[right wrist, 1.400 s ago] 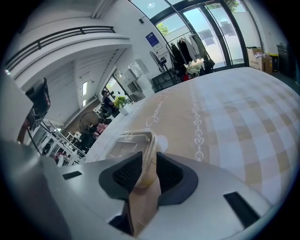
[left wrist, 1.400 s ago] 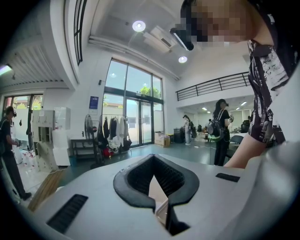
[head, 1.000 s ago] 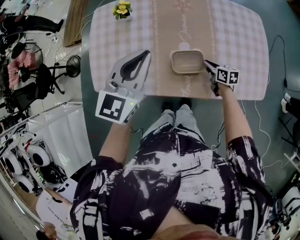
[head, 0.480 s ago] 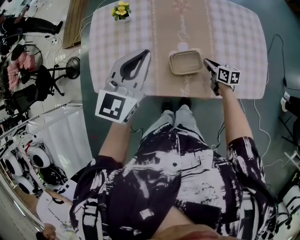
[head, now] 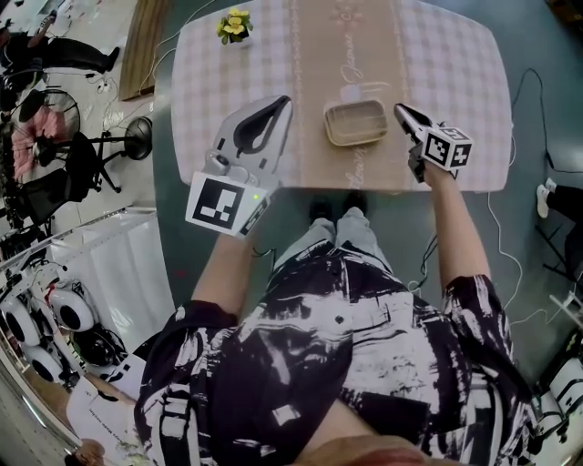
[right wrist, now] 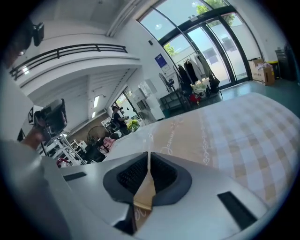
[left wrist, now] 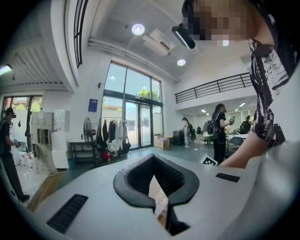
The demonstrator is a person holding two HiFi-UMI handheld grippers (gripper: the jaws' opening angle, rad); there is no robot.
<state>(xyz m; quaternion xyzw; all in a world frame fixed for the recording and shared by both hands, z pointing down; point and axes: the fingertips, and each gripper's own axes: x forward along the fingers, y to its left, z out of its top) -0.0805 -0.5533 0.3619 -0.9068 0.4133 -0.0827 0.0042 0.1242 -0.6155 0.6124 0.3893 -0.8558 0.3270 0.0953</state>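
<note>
The right gripper (head: 402, 110) hovers over the near part of the table (head: 455, 64), its tips pointing away from the person and lying just to the right of a shallow, pale rectangular container (head: 355, 123). A narrow strip of cloth shows between the two, so they are apart. In the right gripper view, the right gripper (right wrist: 148, 154) has its dark pads drawn together to a thin slit, and only the beige runner shows through; nothing is caught between them. The container sits open side up on that runner (head: 351, 45), which runs down the middle of the checked cloth. It is close to the table's near edge and roughly between the two grippers. The left gripper (head: 284, 102) is raised well above the near left part of the table, with its square marker (head: 219, 202) turned towards the head camera. It is well apart from the container. The left gripper view, where the left gripper (left wrist: 153, 159) has its pads closed on each other and holds nothing, looks out across a tall hall with glass doors, a clothes rack and people standing further off. A small pot of yellow flowers (head: 235, 22) stands at the far left corner of the table. The marker cube (head: 446, 147) sits on the right gripper above the person's forearm.
</note>
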